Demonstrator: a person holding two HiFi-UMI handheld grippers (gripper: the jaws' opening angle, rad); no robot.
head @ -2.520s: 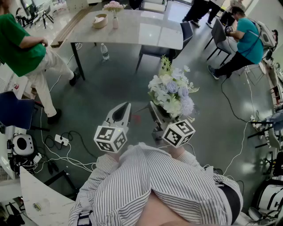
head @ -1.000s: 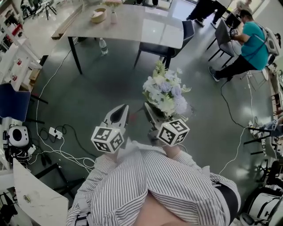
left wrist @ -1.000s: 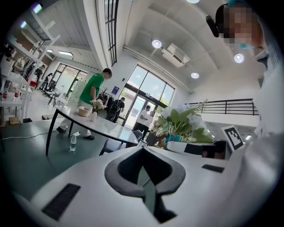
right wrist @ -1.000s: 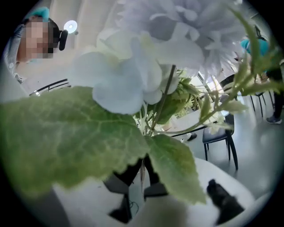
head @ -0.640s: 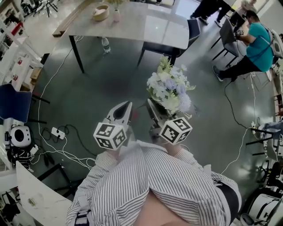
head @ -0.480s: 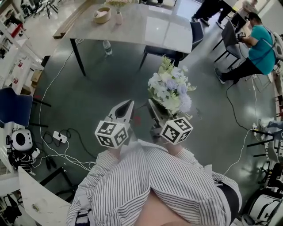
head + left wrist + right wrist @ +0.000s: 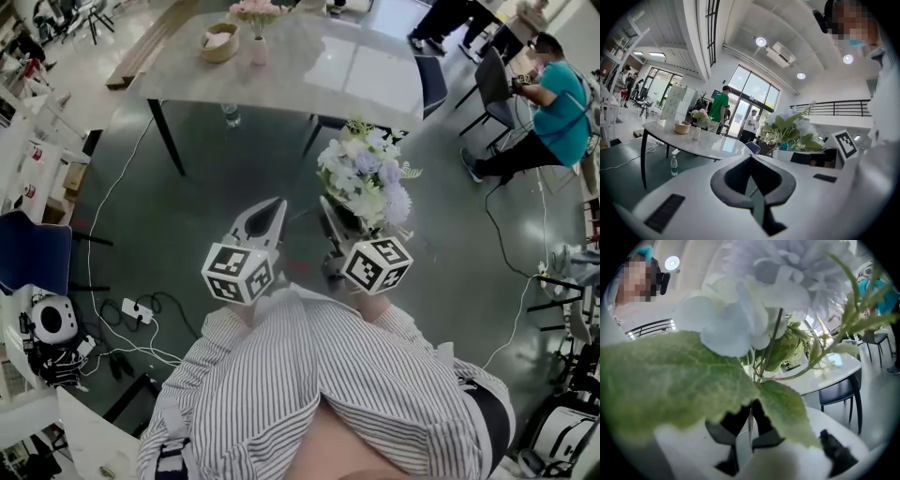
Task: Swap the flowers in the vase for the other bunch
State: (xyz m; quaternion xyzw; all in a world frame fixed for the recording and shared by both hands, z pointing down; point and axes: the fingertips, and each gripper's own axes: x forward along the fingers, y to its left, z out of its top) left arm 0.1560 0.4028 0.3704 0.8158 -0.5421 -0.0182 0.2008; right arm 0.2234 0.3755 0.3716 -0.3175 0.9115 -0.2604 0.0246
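Head view shows me a pale table (image 7: 309, 66) on a dark floor (image 7: 216, 187). My left gripper (image 7: 277, 204) is closed and empty; my right gripper (image 7: 328, 208) pinches the bouquet (image 7: 366, 173) stems.

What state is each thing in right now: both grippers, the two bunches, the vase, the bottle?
left gripper: shut, empty.
right gripper: shut on the stems of the white-lilac bunch.
white-lilac bunch: held upright, short of the table.
vase: upright on the table, pink flowers in it.
pink flowers: not yet swapped out.
water bottle: upright on the floor under the table.
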